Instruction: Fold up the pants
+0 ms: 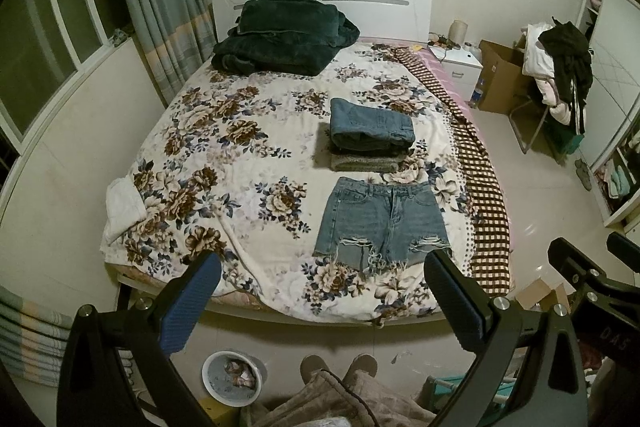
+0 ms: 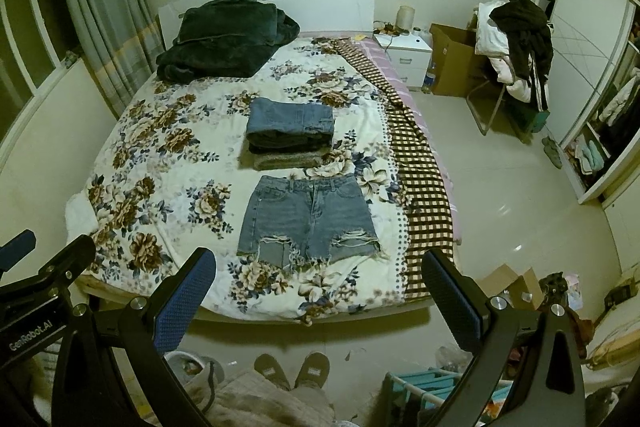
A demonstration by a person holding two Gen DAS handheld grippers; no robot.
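Ripped blue denim shorts (image 1: 380,223) lie flat and unfolded on the floral bedspread (image 1: 224,163), waistband to the far side; they also show in the right wrist view (image 2: 308,219). Behind them sits a stack of folded pants (image 1: 370,135), also seen in the right wrist view (image 2: 290,133). My left gripper (image 1: 320,291) is open and empty, held off the foot of the bed. My right gripper (image 2: 316,291) is open and empty too, beside the left one and above the floor.
A dark green blanket (image 1: 280,35) is piled by the headboard. A checked blanket (image 1: 480,171) hangs along the bed's right edge. A chair with clothes (image 1: 560,75), a cardboard box (image 1: 504,75) and a nightstand (image 1: 460,63) stand right. A bin (image 1: 232,377) and slippered feet (image 1: 340,367) are below.
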